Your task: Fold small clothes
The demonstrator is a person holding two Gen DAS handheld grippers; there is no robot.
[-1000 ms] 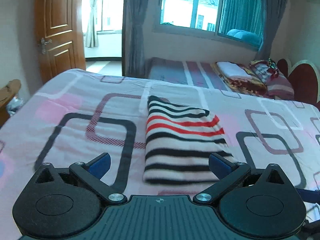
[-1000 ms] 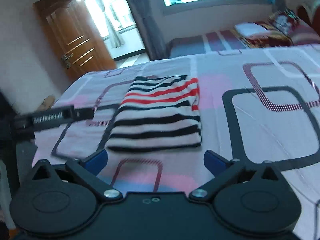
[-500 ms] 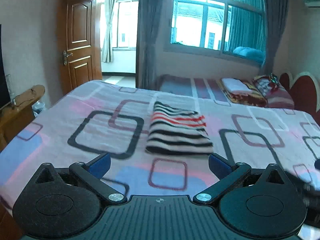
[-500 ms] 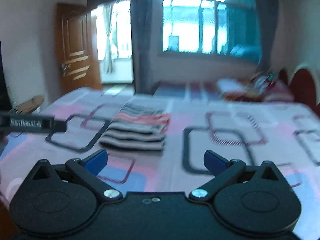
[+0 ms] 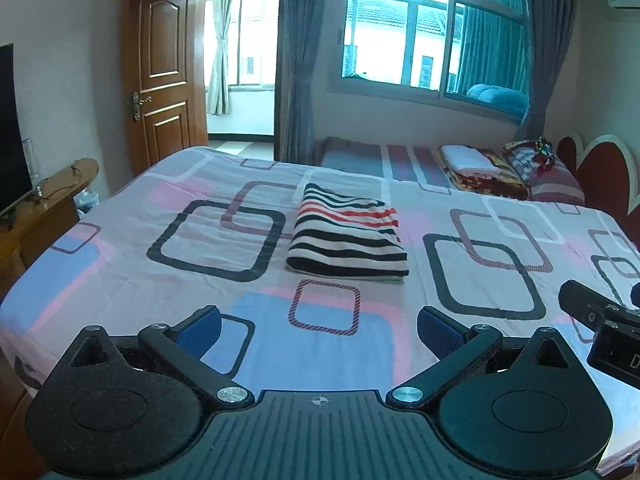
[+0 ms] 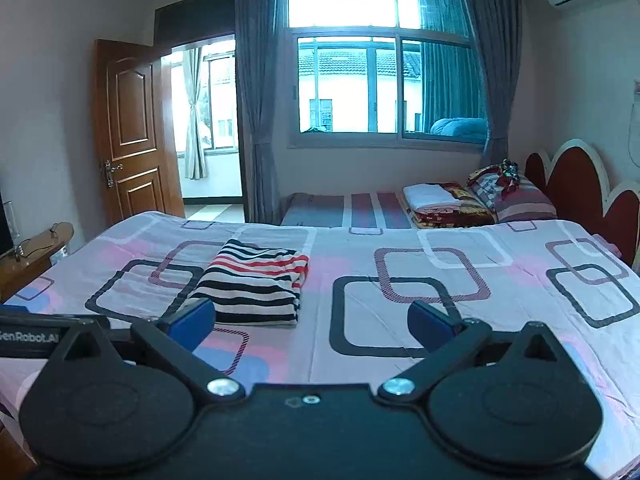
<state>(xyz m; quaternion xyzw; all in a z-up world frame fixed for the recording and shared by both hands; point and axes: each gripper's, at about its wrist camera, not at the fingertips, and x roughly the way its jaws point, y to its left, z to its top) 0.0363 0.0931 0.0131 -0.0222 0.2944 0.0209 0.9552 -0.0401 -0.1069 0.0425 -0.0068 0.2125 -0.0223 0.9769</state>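
Note:
A small striped garment point(image 5: 346, 236), white with black and red stripes, lies folded into a neat rectangle on the bed point(image 5: 120, 264). It also shows in the right wrist view point(image 6: 252, 284), left of centre. My left gripper point(image 5: 318, 332) is open and empty, held back from the garment near the bed's front edge. My right gripper point(image 6: 310, 320) is open and empty, also well back from the garment. The right gripper's body shows at the right edge of the left wrist view point(image 5: 600, 320).
The bed has a pink, blue and grey sheet with square patterns. A second bed point(image 6: 360, 208) with folded blankets and a pillow stands behind. A wooden desk point(image 5: 44, 200) is at the left, a brown door point(image 5: 160, 92) and window beyond.
Both grippers have pulled back and up from the folded garment, which now lies farther away. The garment has not moved.

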